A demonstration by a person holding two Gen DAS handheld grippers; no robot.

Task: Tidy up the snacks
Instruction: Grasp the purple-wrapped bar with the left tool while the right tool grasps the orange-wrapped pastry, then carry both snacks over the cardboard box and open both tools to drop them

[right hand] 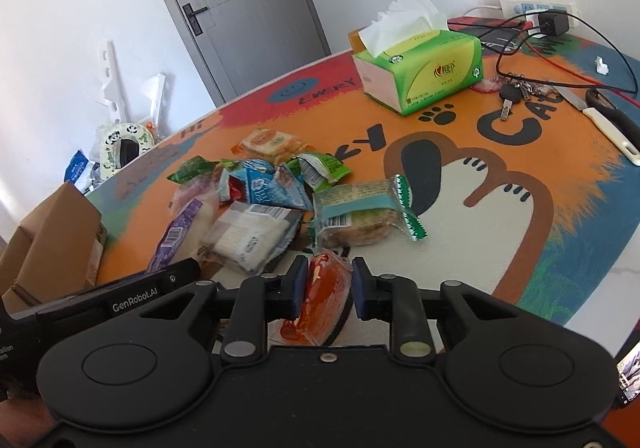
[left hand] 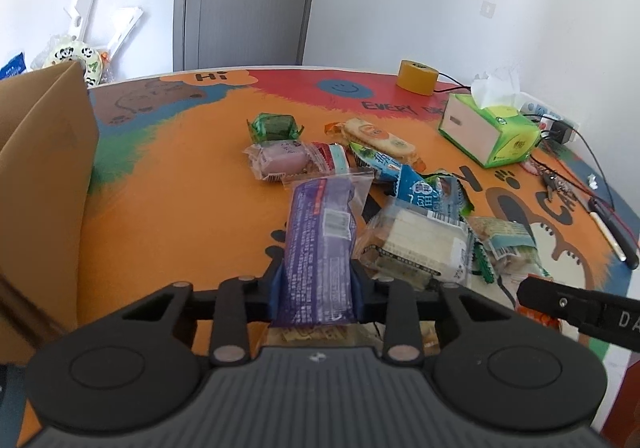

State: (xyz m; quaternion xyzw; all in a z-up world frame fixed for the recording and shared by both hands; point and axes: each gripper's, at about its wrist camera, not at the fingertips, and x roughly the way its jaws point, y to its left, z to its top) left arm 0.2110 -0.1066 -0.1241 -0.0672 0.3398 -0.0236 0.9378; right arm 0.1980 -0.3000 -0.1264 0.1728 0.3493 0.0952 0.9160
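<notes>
1. Purple foil-wrapped snack bar (left hand: 320, 248): clamped in the closed left tool (left hand: 318, 288), long axis toward 12 o'clock.
2. Brown cardboard box (left hand: 44, 167): at 10 o'clock on the desk (left hand: 180, 207).
3. Right tool (right hand: 325, 288): closed on orange plastic snack packet (right hand: 324, 292).

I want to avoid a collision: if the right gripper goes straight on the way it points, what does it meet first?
Probably the round cake in the green-edged wrapper, just beyond the right gripper, which is shut on an orange snack. Depth is unclear.

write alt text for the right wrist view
The right gripper is shut on an orange snack packet at the near edge of a colourful table mat. Beyond lie a heap of wrapped snacks, a green tissue box and, at left, a cardboard box.
</notes>
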